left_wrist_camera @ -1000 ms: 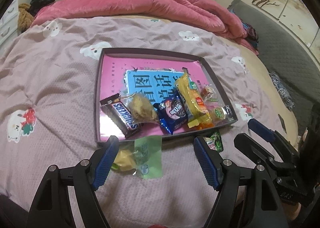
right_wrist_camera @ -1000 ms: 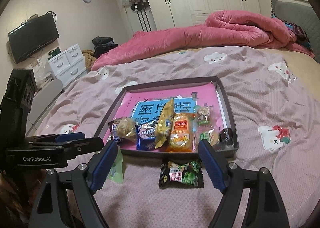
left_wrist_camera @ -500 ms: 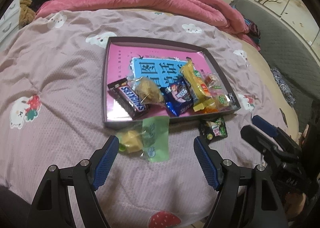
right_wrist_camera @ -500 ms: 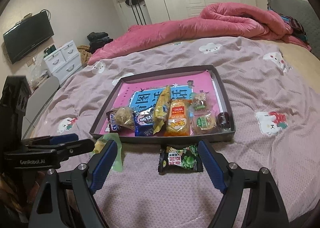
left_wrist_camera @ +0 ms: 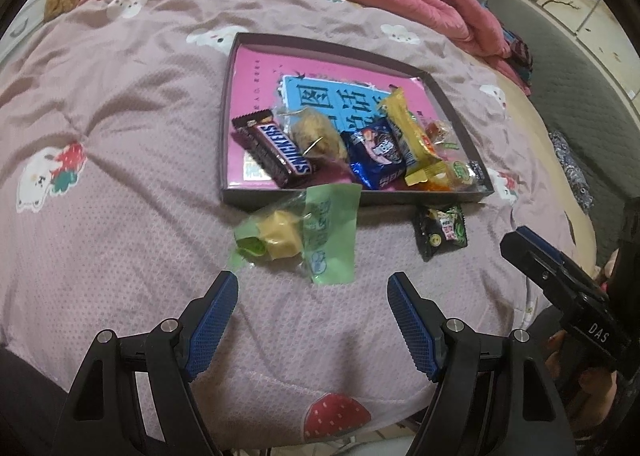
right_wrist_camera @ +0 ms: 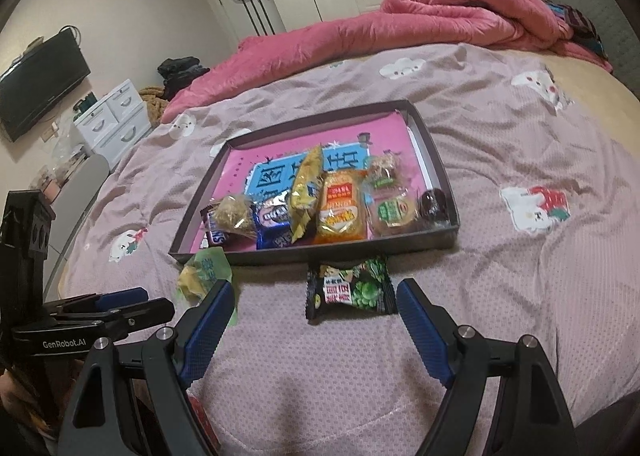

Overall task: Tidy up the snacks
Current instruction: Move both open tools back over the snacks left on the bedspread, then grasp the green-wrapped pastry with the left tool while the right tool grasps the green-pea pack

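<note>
Left wrist view gives us the left gripper [left_wrist_camera: 312, 296] spread wide and empty above the green snack bag [left_wrist_camera: 304, 232] on the bedspread [left_wrist_camera: 120, 136], its long axis running toward the tray [left_wrist_camera: 226, 128]. Only the right view shows a television [right_wrist_camera: 38, 84]; there our right gripper [right_wrist_camera: 316, 306] gapes around the black candy packet [right_wrist_camera: 350, 290], lying crosswise before the tray.

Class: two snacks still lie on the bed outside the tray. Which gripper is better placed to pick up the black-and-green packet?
Right. The black-and-green packet lies straight ahead of the open right gripper; the left gripper faces the green wrapper instead.
</note>
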### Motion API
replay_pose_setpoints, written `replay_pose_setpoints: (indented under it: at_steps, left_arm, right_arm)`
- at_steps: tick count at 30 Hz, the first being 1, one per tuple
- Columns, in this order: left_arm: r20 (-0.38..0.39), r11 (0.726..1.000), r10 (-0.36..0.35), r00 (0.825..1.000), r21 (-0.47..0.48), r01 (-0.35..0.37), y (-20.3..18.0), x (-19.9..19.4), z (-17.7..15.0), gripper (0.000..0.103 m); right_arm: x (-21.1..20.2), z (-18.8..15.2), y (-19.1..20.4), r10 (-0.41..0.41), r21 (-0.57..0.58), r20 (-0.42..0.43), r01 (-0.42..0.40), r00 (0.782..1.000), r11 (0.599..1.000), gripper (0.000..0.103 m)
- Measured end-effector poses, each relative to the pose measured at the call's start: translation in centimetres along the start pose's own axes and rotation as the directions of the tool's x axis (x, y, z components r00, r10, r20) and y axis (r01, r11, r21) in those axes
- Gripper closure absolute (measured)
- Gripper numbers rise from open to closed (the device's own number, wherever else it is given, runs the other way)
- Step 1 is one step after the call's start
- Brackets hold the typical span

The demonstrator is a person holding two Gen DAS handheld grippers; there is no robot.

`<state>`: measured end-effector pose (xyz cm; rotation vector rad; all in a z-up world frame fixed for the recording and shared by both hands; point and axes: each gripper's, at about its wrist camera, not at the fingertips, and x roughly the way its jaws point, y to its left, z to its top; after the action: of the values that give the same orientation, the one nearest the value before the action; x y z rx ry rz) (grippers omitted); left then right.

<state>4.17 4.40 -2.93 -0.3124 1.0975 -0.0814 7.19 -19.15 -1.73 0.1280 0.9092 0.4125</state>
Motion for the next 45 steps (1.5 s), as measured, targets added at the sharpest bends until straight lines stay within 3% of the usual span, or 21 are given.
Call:
replay_pose_setpoints:
  at_steps: [8,15,20,25,32,45]
  left_arm:
    - [-0.009,0.998,0.057,0.998,-0.011,-0.057,1.4,0.8,0.1,0.025]
    - [-0.023,0.998,0.051,0.998,-0.036,-0.052,2.8,1.6,0.4,0.025]
    - [-0.029,0.998,0.047,0.998,-0.050,-0.048,3.4,1.9,0.6,0.025]
    - [-0.031,0.997,0.029,0.999,-0.067,-0.031,3.6,2.3,0.7,0.025]
    - [-0.047,0.998,0.011,0.999,-0.055,-0.014,2.8,3.5,0.7,0.025]
    - [-0.044,0.999,0.043,0.998,-0.032,-0.044,1.8,5.5,1.6,0.025]
  right_arm:
    - [1.4,-0.7,-1.3,0.021,0.081,-0.084,-0.014,0.996,0.997,0.020]
    - [3.4,-1.6,-2.6,0.085,0.189,-0.165,-0.053,0.983,0.980,0.020]
    - [4.2,-1.5,-2.7,0.075,0.199,-0.173,-0.040,0.982,0.979,0.020]
    - [4.7,-1.0,-2.6,0.012,0.164,-0.167,0.016,0.986,0.986,0.020]
    - [5.2,-0.2,-1.6,-0.098,0.014,-0.141,0.101,0.985,0.995,0.020]
    - [8.0,0.4,-1.3,-0.136,-0.070,-0.169,0.126,0.976,0.990,0.020]
